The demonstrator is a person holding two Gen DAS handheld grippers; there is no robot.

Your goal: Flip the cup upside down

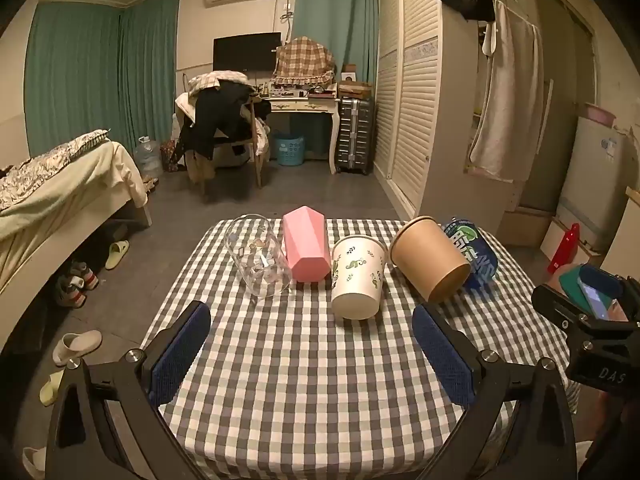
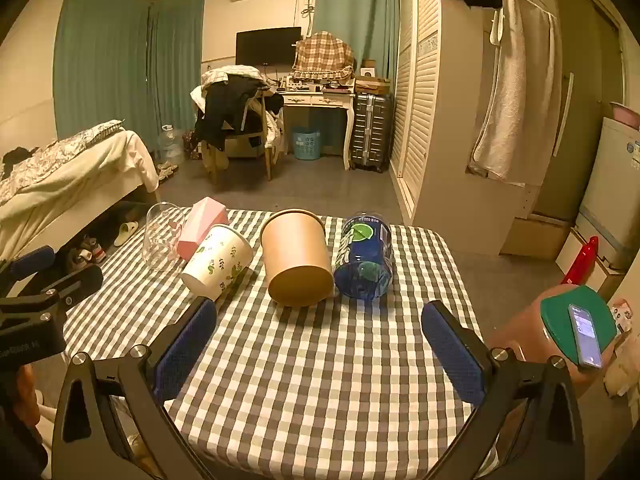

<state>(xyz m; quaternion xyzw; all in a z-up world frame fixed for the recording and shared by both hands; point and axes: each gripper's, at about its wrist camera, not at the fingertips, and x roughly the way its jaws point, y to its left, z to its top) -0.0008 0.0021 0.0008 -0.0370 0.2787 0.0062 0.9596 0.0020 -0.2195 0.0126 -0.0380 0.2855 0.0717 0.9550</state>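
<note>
Several cups lie on their sides in a row on the checkered table (image 1: 304, 380), bases toward me. From the left: a clear glass (image 1: 258, 258), a pink faceted cup (image 1: 306, 248), a white leaf-print paper cup (image 1: 358, 276), a brown paper cup (image 1: 430, 260) and a blue printed cup (image 1: 474, 254). In the right wrist view they are the glass (image 2: 162, 236), pink cup (image 2: 200, 224), white cup (image 2: 218, 262), brown cup (image 2: 298, 258) and blue cup (image 2: 364, 256). My left gripper (image 1: 312, 322) and right gripper (image 2: 320, 318) are open and empty, hovering short of the row.
A bed (image 1: 60, 192) and slippers (image 1: 76, 346) are on the floor to the left. A pink stool with a green pad and a phone (image 2: 586, 336) stands at the right. A wardrobe (image 1: 416, 92), chair and desk stand behind the table.
</note>
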